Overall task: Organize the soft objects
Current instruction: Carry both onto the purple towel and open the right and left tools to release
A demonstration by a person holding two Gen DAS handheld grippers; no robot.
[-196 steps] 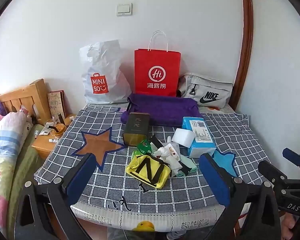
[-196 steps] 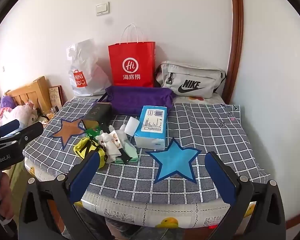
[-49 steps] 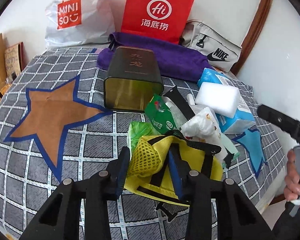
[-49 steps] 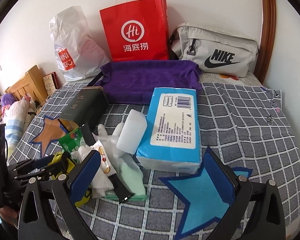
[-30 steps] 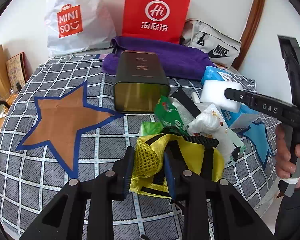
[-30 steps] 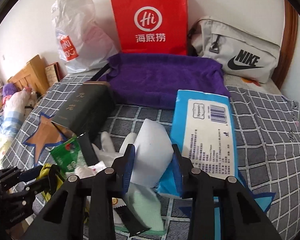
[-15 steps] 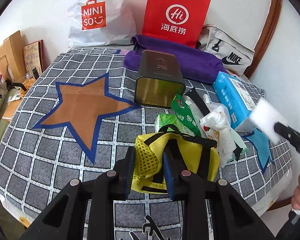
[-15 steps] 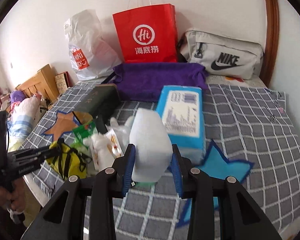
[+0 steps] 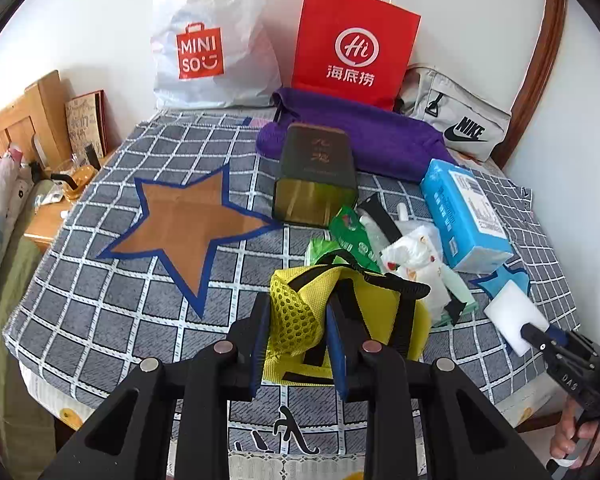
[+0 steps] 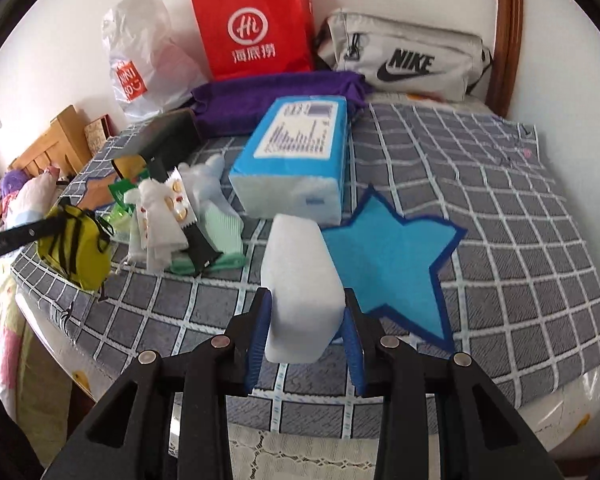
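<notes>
My left gripper (image 9: 296, 316) is shut on the mesh edge of a yellow pouch with black straps (image 9: 380, 312), lifted a little off the checked cloth. The same yellow pouch (image 10: 76, 248) hangs at the far left of the right wrist view. My right gripper (image 10: 306, 312) is shut on a white sponge block (image 10: 300, 280), held above the cloth beside the blue star patch (image 10: 396, 256). In the left wrist view that sponge (image 9: 516, 316) shows at the right, over the blue star (image 9: 500, 280). A brown star patch (image 9: 188, 224) lies to the left.
A pile of wipes, a green packet and a mint cloth (image 9: 404, 256) lies mid-table, with a blue tissue pack (image 10: 296, 152) and a dark tin (image 9: 316, 176) behind. A purple towel (image 9: 364, 132), shopping bags and a grey waist bag line the wall. The table edge is close in front.
The right gripper carried the white sponge away from the pile, rightward to beside the blue star. The left gripper rose with the yellow pouch in it.
</notes>
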